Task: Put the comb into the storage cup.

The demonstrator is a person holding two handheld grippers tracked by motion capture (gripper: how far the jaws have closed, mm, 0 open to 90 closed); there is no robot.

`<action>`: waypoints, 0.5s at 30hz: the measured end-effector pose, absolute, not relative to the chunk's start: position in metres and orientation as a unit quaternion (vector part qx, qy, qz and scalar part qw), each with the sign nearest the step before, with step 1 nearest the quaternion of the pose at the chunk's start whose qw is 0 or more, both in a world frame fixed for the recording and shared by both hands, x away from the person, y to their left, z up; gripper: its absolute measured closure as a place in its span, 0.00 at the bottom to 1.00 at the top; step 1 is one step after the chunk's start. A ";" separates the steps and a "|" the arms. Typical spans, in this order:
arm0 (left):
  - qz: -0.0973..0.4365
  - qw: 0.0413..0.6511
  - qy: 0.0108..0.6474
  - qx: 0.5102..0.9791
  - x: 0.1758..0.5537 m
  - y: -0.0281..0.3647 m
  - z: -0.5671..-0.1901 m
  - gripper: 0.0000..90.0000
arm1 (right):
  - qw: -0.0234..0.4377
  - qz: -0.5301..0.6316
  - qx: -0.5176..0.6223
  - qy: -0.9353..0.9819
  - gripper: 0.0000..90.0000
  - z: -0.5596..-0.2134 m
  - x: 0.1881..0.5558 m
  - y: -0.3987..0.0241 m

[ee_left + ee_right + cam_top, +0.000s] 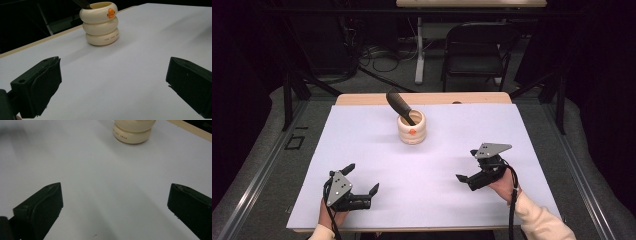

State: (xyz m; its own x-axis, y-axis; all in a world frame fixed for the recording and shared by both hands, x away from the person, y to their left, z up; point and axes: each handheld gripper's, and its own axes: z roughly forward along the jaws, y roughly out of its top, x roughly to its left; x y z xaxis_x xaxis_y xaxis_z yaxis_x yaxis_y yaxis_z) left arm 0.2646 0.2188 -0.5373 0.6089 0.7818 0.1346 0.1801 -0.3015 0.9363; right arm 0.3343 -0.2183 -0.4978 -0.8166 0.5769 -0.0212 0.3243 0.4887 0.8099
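Resting wide open and empty near the table's front edge, the left gripper and right gripper could topple the top-heavy cream holder and its leaning black utensil by nudging it.

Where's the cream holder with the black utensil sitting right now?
In the high view the cream holder stands upright on the white table cover, near the far edge and about centred, well ahead of both grippers, with the black utensil leaning out up-left.

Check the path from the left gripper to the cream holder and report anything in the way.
Nothing visible blocks it. Only bare white table cover lies between the open left gripper and the cream holder, which has a dark tool leaning out of it.
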 end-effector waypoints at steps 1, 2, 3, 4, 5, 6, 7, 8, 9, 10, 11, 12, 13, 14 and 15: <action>0.303 0.496 0.322 0.748 0.265 0.219 -0.537 0.00 | 0.150 0.430 0.266 0.849 0.00 -0.498 0.333 -0.219; 0.303 0.495 0.322 0.748 0.265 0.219 -0.537 0.00 | 0.153 0.430 0.265 0.849 0.00 -0.499 0.332 -0.220; 0.303 0.496 0.322 0.748 0.265 0.219 -0.537 0.00 | 0.152 0.429 0.266 0.850 0.00 -0.499 0.330 -0.221; 0.303 0.495 0.322 0.748 0.265 0.219 -0.537 0.00 | 0.154 0.429 0.265 0.850 0.00 -0.499 0.329 -0.222; 0.303 0.495 0.322 0.748 0.265 0.219 -0.537 0.00 | 0.154 0.428 0.266 0.850 0.00 -0.500 0.328 -0.223; 0.303 0.495 0.322 0.748 0.265 0.219 -0.537 0.00 | 0.154 0.428 0.266 0.850 0.00 -0.500 0.327 -0.224; 0.303 0.495 0.322 0.748 0.265 0.219 -0.538 0.00 | 0.155 0.427 0.266 0.850 0.00 -0.501 0.325 -0.225; 0.303 0.495 0.322 0.748 0.265 0.219 -0.538 0.00 | 0.156 0.427 0.267 0.850 0.00 -0.501 0.324 -0.225; 0.303 0.495 0.322 0.748 0.265 0.219 -0.538 0.00 | 0.156 0.427 0.266 0.850 0.00 -0.501 0.323 -0.226; 0.303 0.495 0.322 0.748 0.265 0.219 -0.538 0.00 | 0.156 0.428 0.269 0.849 0.00 -0.501 0.322 -0.227; 0.303 0.494 0.322 0.748 0.265 0.219 -0.538 0.00 | 0.158 0.427 0.268 0.849 0.00 -0.502 0.321 -0.228; 0.303 0.494 0.322 0.748 0.265 0.218 -0.538 0.00 | 0.161 0.427 0.268 0.848 0.00 -0.502 0.320 -0.228; 0.303 0.494 0.322 0.748 0.265 0.218 -0.538 0.00 | 0.162 0.427 0.268 0.848 0.00 -0.502 0.319 -0.229; 0.303 0.494 0.322 0.748 0.265 0.218 -0.538 0.00 | 0.162 0.427 0.269 0.848 0.00 -0.502 0.318 -0.230; 0.303 0.494 0.322 0.748 0.265 0.218 -0.538 0.00 | 0.165 0.427 0.269 0.848 0.00 -0.502 0.317 -0.230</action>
